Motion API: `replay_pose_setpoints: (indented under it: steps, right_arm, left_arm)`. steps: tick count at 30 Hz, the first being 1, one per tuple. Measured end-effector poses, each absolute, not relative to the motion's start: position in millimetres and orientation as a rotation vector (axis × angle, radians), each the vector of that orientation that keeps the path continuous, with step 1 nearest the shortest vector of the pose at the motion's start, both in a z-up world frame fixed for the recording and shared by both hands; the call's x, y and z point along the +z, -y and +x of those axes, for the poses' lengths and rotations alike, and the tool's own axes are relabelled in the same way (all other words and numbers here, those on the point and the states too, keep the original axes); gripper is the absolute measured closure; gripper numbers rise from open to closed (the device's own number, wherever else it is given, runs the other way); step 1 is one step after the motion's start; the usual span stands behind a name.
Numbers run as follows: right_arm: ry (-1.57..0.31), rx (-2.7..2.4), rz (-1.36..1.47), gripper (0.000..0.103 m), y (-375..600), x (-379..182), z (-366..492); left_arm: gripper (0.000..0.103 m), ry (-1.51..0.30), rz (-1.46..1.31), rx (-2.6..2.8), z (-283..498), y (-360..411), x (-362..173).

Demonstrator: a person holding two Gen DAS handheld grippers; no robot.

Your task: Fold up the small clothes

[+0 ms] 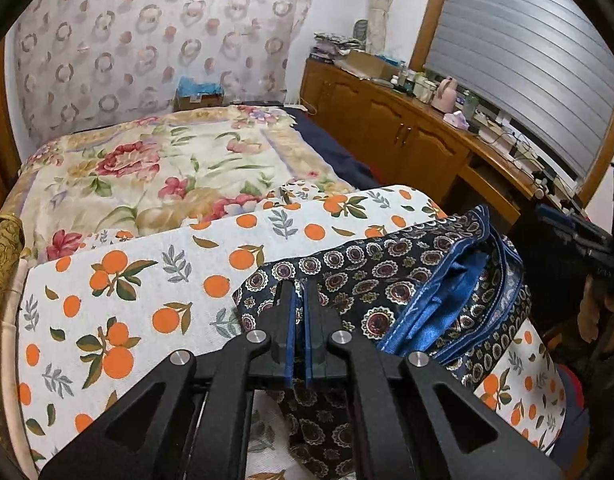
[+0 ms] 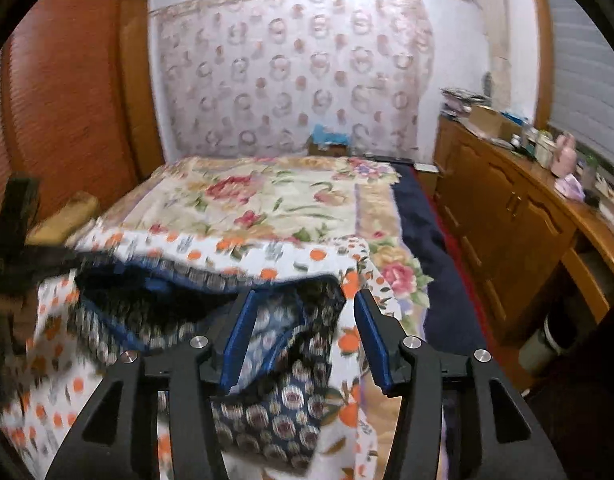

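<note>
Patterned garment [image 1: 391, 276], dark navy with medallion print and bright blue lining and trim, lies bunched on an orange-print cloth [image 1: 139, 280] spread over the near end of the bed [image 1: 155, 168]. Left gripper [image 1: 298, 300]: fingers pressed together on a fold of the garment at its left edge, fabric pinched between the blue pads [image 1: 289, 332]. Blue lining shows in the open folds to the right of the grip. Right gripper [image 2: 303, 320]: fingers [image 2: 243, 332] spread wide, the garment's right portion [image 2: 283, 360] lying between them and draping down over the bed's near edge; whether either pad touches cloth cannot be told, as this view is motion-blurred. Floral quilt [image 1: 179, 160] covers the bed beyond the orange-print cloth. Wooden cabinet [image 1: 391, 128] with a cluttered top stands along the right wall.
</note>
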State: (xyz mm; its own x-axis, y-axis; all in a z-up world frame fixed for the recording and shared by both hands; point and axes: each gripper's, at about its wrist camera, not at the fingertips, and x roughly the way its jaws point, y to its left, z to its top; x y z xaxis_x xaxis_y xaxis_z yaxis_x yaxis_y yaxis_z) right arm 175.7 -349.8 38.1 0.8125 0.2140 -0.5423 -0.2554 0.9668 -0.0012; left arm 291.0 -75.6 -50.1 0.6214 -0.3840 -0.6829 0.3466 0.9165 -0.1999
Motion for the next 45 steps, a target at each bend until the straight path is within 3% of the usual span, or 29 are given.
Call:
replay_pose_setpoints:
  steps: [6,7,19,20,22,24,27,33,37,40,41,43,45]
  right_arm:
    - [-0.683,0.269,-0.142,0.050,345.0,7.2,163.1]
    - [-0.703,0.276,-0.154,0.050,342.4,2.0,162.5]
    - [-0.709,0.383,-0.193,0.052,320.9,0.4,194.8]
    - [-0.691,0.397,-0.186,0.057,320.7,4.0,198.0]
    - [-0.669,0.436,-0.156,0.089,324.6,7.5,210.0]
    - [-0.655,0.451,-0.105,0.096,329.3,11.4,220.5]
    - [-0.675,0.351,-0.019,0.098,354.8,4.6,235.2]
    - [-0.712,0.272,0.043,0.096,364.1,-2.1,241.3]
    - [-0.695,0.248,0.018,0.058,353.8,6.5,233.2]
    - [-0.697,0.263,0.002,0.050,349.6,6.0,233.3]
    - [-0.699,0.265,-0.004,0.050,348.0,4.4,231.6]
    - [-0.710,0.279,-0.006,0.050,346.6,0.5,229.1]
    - [-0.718,0.288,-0.010,0.050,345.2,-1.0,226.7]
  left_arm:
    - [0.022,-0.764,-0.017,-0.425,278.4,61.5,-41.6]
    - [0.020,-0.766,-0.016,-0.433,273.1,56.6,-42.5]
    - [0.020,-0.876,0.097,-0.447,265.1,57.8,-75.1]
    - [0.020,-0.876,0.100,-0.453,267.3,60.9,-75.3]
    - [0.020,-0.878,0.102,-0.462,271.9,65.8,-76.8]
    - [0.020,-0.877,0.104,-0.459,277.6,69.7,-77.8]
    - [0.020,-0.859,0.091,-0.437,287.7,72.6,-75.6]
    - [0.020,-0.842,0.026,-0.311,318.6,61.8,-73.2]
    - [0.020,-0.863,0.010,-0.303,330.3,59.2,-78.3]
    - [0.021,-0.886,0.010,-0.326,331.5,63.4,-85.5]
    - [0.023,-0.900,0.004,-0.345,332.2,65.2,-89.1]
    - [0.041,-0.923,-0.015,-0.374,333.9,67.4,-93.4]
    - [0.048,-0.930,-0.038,-0.393,334.5,67.5,-95.7]
